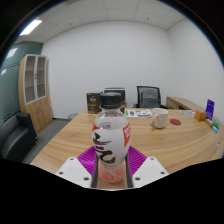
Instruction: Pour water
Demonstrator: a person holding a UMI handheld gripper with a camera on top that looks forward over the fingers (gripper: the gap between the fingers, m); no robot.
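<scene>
The gripper (111, 172) is clamping a capped bottle (110, 140) upright — both pads (84, 160) pressing it — above the tabletop's (160, 145) near edge.

Office meeting room: long wooden table (75, 135), office chairs (148, 96), cabinet (33, 88), ceiling light panel (30, 27).

view: one, riding the hand-held gripper (111, 172) | faces: forward along its fingers, across the bench (160, 140) | range: close to bottle (111, 140)
</scene>
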